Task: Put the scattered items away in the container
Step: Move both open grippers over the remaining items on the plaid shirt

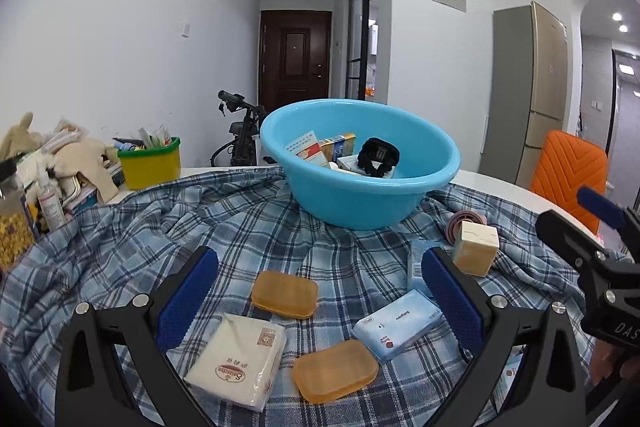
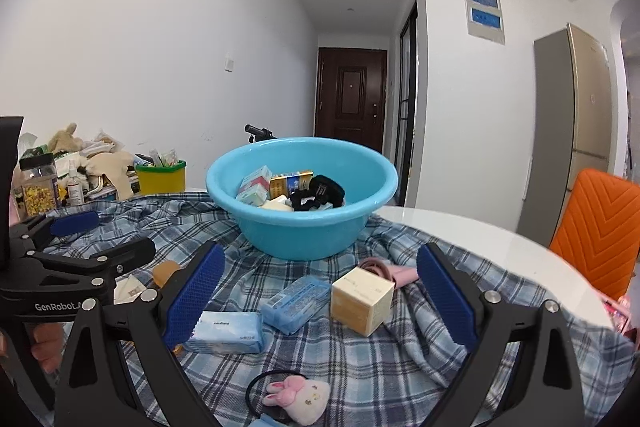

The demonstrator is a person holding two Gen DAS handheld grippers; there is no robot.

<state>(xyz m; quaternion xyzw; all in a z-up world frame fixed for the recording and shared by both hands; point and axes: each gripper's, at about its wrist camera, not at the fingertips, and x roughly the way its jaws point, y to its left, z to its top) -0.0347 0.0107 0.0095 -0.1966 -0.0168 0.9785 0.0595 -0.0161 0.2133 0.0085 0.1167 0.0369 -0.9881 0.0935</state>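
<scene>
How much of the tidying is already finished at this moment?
Done: several boxes and a black hair tie lie in the blue basin. In hand: nothing; left gripper and right gripper are open. Left: two soap bars, tissue packs, cube box, plush tie.

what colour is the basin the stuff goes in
Light turquoise blue, plain with no pattern. The basin shows best in the right wrist view.

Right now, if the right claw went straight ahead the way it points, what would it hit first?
Probably the cream cube box, which sits between the open fingers of the right claw, with the blue basin behind it. Depth is hard to judge here.
</scene>
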